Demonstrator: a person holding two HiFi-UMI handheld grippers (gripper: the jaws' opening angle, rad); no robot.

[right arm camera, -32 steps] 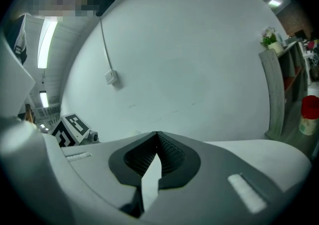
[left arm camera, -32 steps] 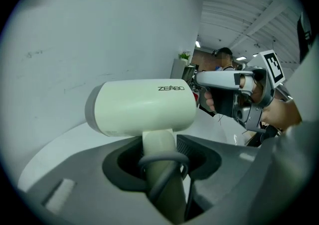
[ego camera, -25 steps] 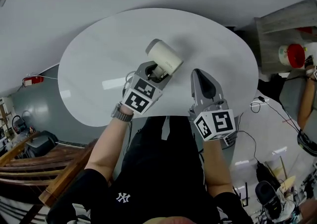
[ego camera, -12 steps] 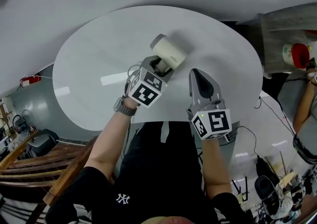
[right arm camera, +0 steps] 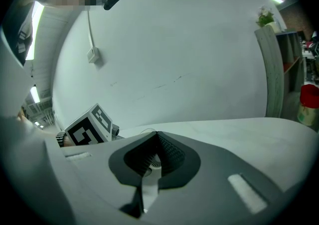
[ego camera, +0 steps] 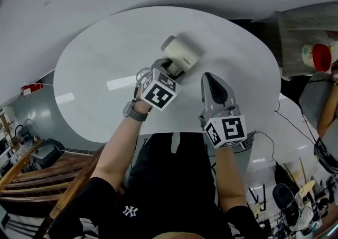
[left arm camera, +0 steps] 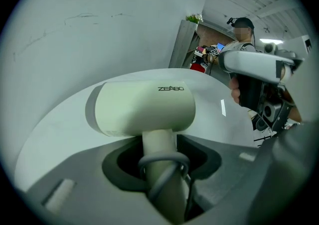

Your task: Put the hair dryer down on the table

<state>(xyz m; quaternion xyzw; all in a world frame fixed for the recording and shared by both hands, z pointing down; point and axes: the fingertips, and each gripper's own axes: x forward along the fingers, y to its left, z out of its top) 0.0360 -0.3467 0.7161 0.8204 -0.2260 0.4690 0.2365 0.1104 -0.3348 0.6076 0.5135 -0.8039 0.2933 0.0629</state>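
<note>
Left gripper view: the left gripper (left arm camera: 160, 165) clamps the handle of the hair dryer (left arm camera: 142, 107), its barrel lying crosswise just beyond the jaws, low over the counter (left arm camera: 60, 124). The right gripper (ego camera: 214, 89), closed on nothing, hangs beside, so lowering falls to the left.

round white table (ego camera: 95, 74), glossy top, pale light reflections
</note>
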